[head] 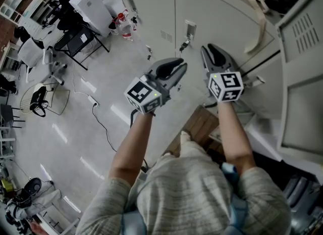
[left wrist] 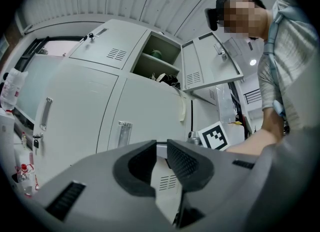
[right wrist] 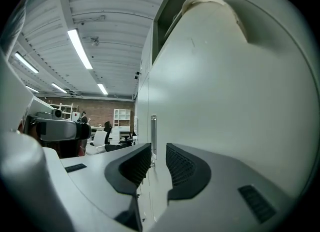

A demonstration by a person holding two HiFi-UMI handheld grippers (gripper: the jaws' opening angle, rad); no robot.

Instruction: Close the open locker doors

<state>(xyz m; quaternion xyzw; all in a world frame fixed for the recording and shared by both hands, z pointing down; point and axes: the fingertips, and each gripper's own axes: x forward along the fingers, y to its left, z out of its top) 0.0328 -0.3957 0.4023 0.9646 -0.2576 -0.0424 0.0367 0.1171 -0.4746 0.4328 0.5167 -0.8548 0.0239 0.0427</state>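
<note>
A bank of pale grey lockers [head: 151,6] fills the top and right of the head view. One upper door [left wrist: 212,66] stands swung open beside its open compartment [left wrist: 157,61], which holds a few items. In the head view an open vented door [head: 303,52] hangs at the right. My left gripper [head: 180,67] is open and empty, a short way in front of the closed doors [left wrist: 145,111]. My right gripper [head: 209,51] is also open with nothing between its jaws, and runs close along a closed locker face [right wrist: 225,101] that has a slim handle [right wrist: 153,133].
A cream strap [head: 260,11] hangs over a locker front. A wooden piece [head: 199,125] lies on the floor by the person's legs. Bottles [head: 123,24], a folding table [head: 81,39], chairs and a floor cable [head: 98,118] stand to the left.
</note>
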